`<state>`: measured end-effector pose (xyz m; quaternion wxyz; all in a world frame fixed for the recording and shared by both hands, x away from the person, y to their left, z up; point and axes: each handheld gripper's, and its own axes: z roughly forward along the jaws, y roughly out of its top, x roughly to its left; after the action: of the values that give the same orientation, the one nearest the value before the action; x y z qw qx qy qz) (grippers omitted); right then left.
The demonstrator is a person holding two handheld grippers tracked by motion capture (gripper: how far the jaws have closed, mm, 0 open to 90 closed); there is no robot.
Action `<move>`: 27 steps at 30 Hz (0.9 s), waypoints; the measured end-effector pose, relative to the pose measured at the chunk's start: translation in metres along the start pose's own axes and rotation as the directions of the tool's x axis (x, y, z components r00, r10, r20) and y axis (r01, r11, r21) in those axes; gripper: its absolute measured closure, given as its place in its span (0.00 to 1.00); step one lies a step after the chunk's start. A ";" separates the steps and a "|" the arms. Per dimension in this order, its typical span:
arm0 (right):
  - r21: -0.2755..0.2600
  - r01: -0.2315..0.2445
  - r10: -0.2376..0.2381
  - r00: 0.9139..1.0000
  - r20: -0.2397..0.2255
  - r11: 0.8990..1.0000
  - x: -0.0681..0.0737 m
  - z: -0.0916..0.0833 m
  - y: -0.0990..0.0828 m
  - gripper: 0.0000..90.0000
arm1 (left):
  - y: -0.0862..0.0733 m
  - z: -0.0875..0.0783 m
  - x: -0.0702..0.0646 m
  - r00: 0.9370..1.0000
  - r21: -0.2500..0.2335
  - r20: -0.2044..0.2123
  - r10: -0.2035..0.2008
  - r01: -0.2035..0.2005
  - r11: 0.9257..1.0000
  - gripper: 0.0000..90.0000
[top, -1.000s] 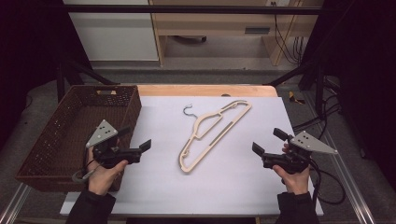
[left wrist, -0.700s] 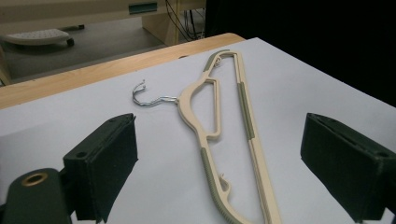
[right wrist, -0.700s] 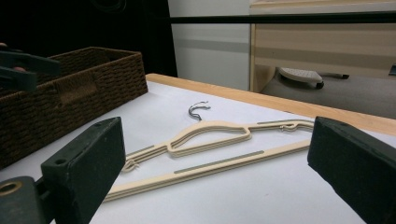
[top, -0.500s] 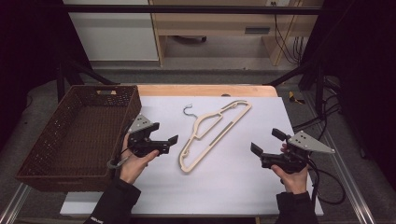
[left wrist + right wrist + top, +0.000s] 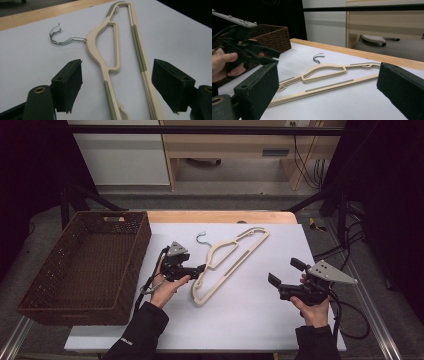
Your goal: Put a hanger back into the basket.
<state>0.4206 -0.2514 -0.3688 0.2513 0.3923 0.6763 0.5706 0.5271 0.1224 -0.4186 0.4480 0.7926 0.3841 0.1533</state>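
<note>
Hanger (image 5: 227, 265) lies flat on the white mat (image 5: 260, 320), hook toward the far edge, just right of the basket (image 5: 80, 265). Left gripper (image 5: 199, 270) is at its lower end — jaws have just been closing but not yet pinching; both hanger bars sit between the pads, no contact. Likely lining up a grab at the narrow end so it lifts clear. Right gripper (image 5: 272, 281) hangs well apart, jaws wide open, holding nothing — probably on standby.
</note>
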 end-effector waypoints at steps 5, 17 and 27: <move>0.001 -0.003 0.003 1.000 -0.001 1.000 -0.001 0.001 -0.001 0.05 | -0.002 0.019 0.001 1.000 0.037 -0.006 0.004 -0.003 0.999 0.35; 0.004 -0.004 0.004 1.000 -0.008 1.000 0.000 0.002 -0.001 0.05 | -0.019 0.052 0.003 0.999 0.183 -0.008 0.036 -0.034 0.983 0.58; 0.010 0.001 -0.001 1.000 -0.011 1.000 0.001 0.003 -0.002 0.05 | -0.024 0.056 0.003 1.000 0.223 -0.020 0.025 -0.019 0.975 0.77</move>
<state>0.4226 -0.2490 -0.3712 0.2460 0.3902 0.6806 0.5692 0.5501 0.0986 -0.4697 0.3504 0.8402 0.3951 0.1232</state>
